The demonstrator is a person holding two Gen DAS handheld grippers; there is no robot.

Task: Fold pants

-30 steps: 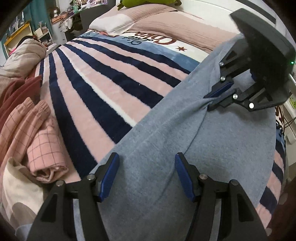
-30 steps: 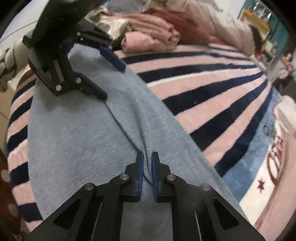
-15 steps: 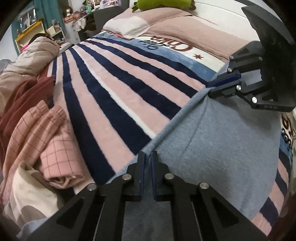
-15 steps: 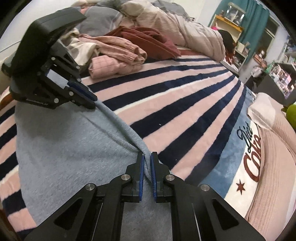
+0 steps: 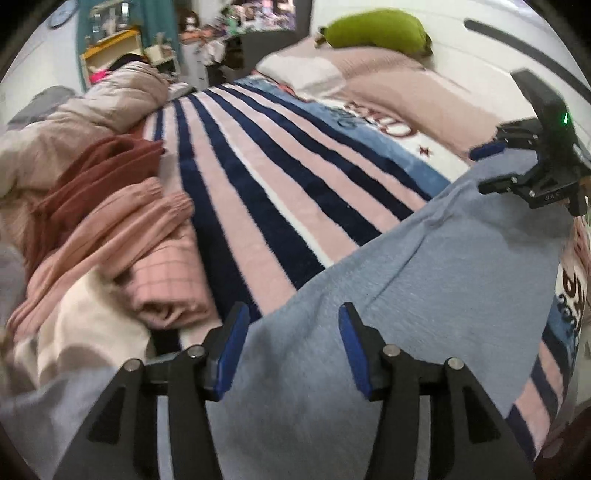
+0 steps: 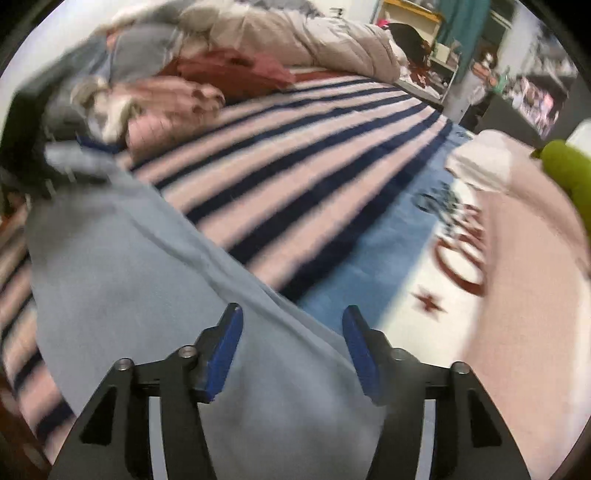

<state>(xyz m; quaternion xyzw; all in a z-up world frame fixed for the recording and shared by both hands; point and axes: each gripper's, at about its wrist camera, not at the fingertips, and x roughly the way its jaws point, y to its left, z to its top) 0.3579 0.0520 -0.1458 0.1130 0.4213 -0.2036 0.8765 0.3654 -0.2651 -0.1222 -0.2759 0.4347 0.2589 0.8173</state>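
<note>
Grey-blue pants [image 5: 424, 295] lie spread along the near side of a striped bed. My left gripper [image 5: 291, 332] hovers just above their edge, its jaws opening, blue pads apart and pressing on nothing. The right gripper [image 6: 291, 336] likewise hangs over the pants [image 6: 122, 280] with its jaws opening and only loose cloth below. In the left wrist view the right gripper [image 5: 487, 170] shows at the far right with its fingers parted. The right wrist view is blurred; the left gripper is a dark smear at its left edge.
A striped blanket [image 5: 266, 177] covers the bed. A heap of pink and dark red clothes [image 5: 110, 229] lies at the left, with a beige duvet [image 5: 110, 92] behind. Pillows [image 5: 369, 70] and a green plush toy [image 5: 373, 33] sit at the head.
Both grippers were shut on the pants' edge half a second ago; both have let go, spread their jaws and risen. The cloth has dropped back onto the bed.
</note>
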